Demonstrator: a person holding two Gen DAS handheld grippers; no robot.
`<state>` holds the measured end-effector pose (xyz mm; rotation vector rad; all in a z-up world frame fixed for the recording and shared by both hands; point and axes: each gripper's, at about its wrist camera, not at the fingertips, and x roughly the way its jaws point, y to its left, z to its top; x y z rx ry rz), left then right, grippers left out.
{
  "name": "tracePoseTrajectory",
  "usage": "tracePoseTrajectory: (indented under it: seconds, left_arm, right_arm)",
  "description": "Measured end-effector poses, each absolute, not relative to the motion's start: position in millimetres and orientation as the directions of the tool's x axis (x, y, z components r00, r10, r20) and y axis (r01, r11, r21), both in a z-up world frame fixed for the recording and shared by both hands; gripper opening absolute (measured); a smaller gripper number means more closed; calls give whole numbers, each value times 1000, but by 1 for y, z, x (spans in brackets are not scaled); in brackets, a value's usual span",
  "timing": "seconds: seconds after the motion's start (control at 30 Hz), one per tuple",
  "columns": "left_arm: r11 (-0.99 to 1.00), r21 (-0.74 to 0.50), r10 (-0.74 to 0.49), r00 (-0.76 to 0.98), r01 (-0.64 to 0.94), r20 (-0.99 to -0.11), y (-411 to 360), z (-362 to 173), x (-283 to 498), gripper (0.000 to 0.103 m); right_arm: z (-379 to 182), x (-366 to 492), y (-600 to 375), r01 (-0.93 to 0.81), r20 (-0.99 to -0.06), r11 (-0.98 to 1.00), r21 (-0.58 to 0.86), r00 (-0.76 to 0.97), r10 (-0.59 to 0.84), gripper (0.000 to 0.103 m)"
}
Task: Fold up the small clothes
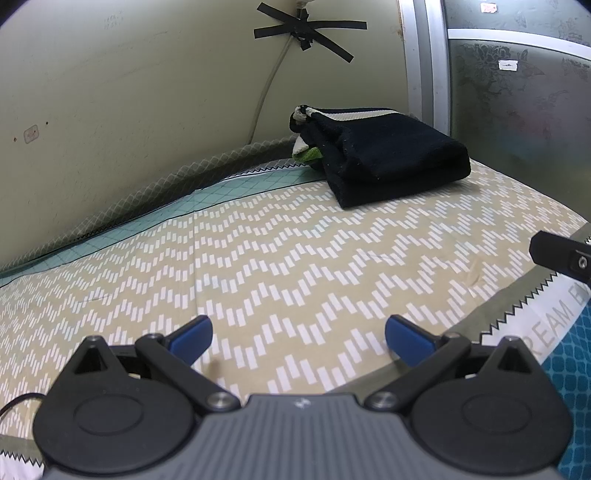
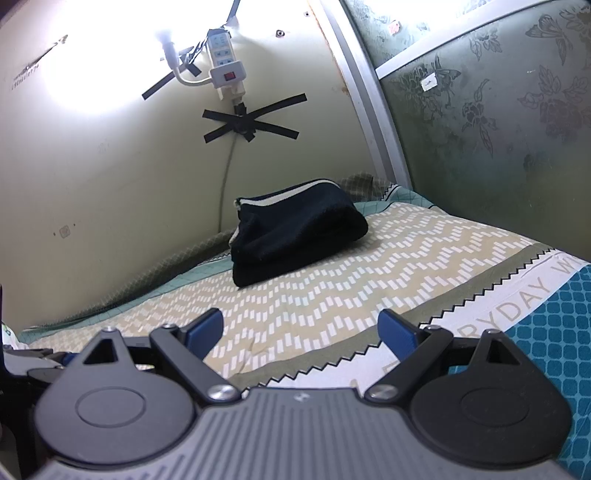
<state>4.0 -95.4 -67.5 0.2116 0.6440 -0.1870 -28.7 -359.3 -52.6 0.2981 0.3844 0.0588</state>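
Observation:
A folded dark navy garment [image 1: 388, 158] with a white stripe lies on the bed at the far corner, on top of a white and green cloth [image 1: 306, 153]. It also shows in the right wrist view [image 2: 295, 232]. My left gripper [image 1: 297, 338] is open and empty, low over the patterned bedsheet [image 1: 258, 258], well short of the garment. My right gripper [image 2: 301, 332] is open and empty over the sheet's front part. A black part of the right gripper [image 1: 561, 254] shows at the right edge of the left wrist view.
A cream wall [image 1: 129, 110] with a taped cable [image 1: 306, 31] stands behind the bed. A power strip [image 2: 227, 70] hangs on it. A frosted floral glass panel [image 2: 498, 129] in a metal frame bounds the right side. A teal bedsheet border [image 2: 554, 332] lies at the near right.

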Motion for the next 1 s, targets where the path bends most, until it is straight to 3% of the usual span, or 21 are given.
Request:
tracePoseTrajectory:
  seconds: [1.0]
  left_arm:
    - [961, 140, -106, 787, 238, -607, -100, -68, 0, 103]
  right_arm:
    - [-52, -29, -358, -1, -355, 955, 297, 928, 111, 85]
